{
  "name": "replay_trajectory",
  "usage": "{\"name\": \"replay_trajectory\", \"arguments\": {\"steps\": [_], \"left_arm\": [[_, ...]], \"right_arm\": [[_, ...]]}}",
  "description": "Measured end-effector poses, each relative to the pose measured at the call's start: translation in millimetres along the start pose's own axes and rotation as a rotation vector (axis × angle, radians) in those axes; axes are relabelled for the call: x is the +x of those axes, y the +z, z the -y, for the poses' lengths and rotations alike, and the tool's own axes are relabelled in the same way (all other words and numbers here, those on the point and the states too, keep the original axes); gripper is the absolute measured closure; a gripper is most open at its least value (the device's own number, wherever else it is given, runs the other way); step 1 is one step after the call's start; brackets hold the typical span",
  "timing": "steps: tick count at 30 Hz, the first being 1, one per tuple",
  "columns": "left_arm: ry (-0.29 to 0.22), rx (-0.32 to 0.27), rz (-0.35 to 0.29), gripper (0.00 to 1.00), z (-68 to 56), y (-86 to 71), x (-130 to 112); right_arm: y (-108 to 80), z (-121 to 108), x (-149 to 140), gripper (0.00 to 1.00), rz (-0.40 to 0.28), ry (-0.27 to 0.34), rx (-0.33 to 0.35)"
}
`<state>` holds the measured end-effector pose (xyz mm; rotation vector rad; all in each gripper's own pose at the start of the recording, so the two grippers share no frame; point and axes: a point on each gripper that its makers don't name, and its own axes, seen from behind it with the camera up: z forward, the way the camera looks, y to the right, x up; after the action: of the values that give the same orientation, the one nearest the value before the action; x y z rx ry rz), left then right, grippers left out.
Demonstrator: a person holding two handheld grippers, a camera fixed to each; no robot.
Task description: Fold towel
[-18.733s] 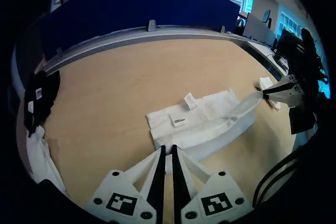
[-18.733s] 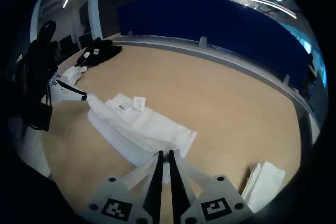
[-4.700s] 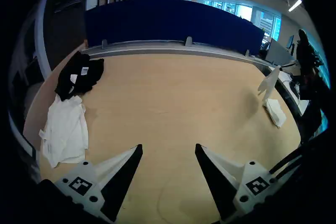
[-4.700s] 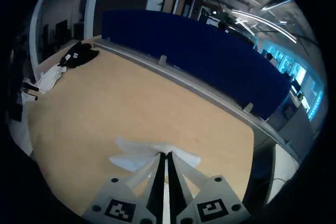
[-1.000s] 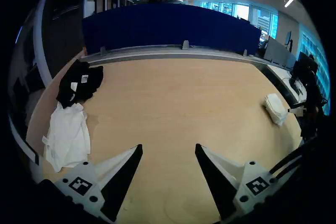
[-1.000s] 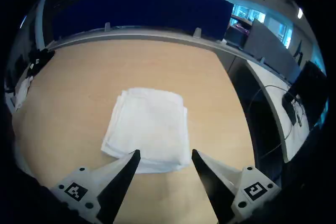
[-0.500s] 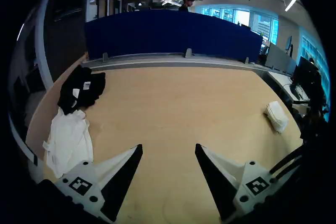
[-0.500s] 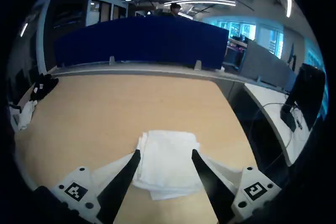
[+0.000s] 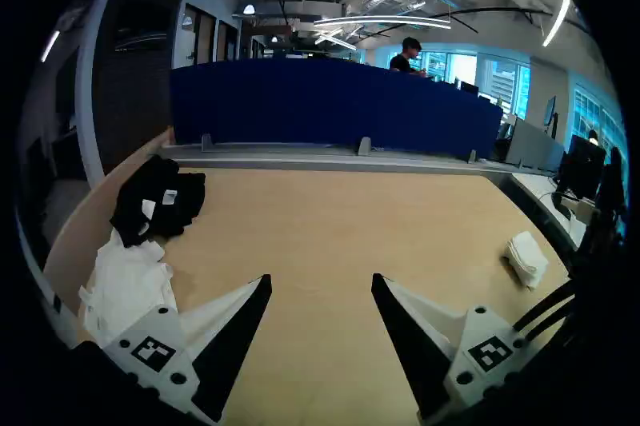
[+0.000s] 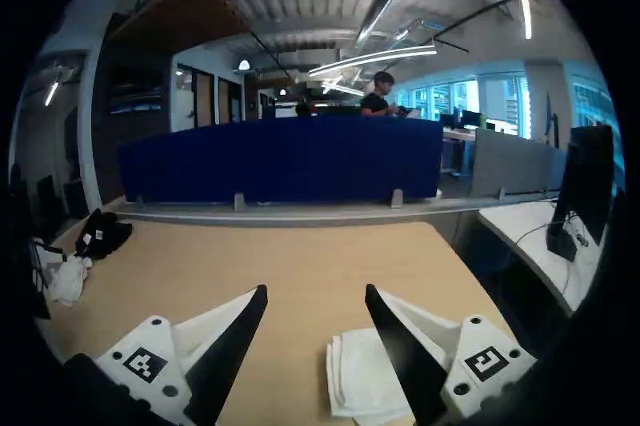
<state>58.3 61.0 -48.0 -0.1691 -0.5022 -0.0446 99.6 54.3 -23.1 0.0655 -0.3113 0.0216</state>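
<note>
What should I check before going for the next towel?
1. The left gripper is open and empty: ok.
2. The right gripper is open and empty: ok.
3. The folded towel lies on the table, not pinched: ok.
4. The crumpled white towel is in sight, low at the left in the left gripper view: ok.
5. The black cloth is free of that white towel: cannot tell; they touch.
</note>
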Motion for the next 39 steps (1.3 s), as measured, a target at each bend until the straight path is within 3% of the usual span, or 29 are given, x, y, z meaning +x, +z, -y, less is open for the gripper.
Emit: {"name": "replay_trajectory", "arguments": {"steps": [8,14,20,26,33,39], "left_arm": [[-0.01,0.021,-0.114,0.07,13.6,5.4,31.8],[-0.023,0.037,-0.207,0.07,25.4,5.0,56.6],[-0.022,0.046,-0.258,0.07,35.9,6.1,71.3],[-0.034,0.039,-0.3,0.07,40.7,7.5,77.4],[-0.009,0.041,-0.332,0.07,42.6,12.6,76.4],[0.014,0.077,-0.346,0.07,54.5,18.1,65.8]], "right_arm": [[1.5,31.1,29.1,0.05,-0.089,0.019,-0.006],[3.8,56.2,45.4,0.05,-0.13,-0.022,-0.022],[9.5,78.3,52.3,0.05,-0.151,-0.057,-0.037],[13.1,98.3,57.2,0.05,-0.16,-0.032,-0.028],[18.9,111.2,59.5,0.05,-0.157,-0.018,-0.03],[21.6,120.9,59.9,0.05,-0.153,-0.032,-0.033]]}}
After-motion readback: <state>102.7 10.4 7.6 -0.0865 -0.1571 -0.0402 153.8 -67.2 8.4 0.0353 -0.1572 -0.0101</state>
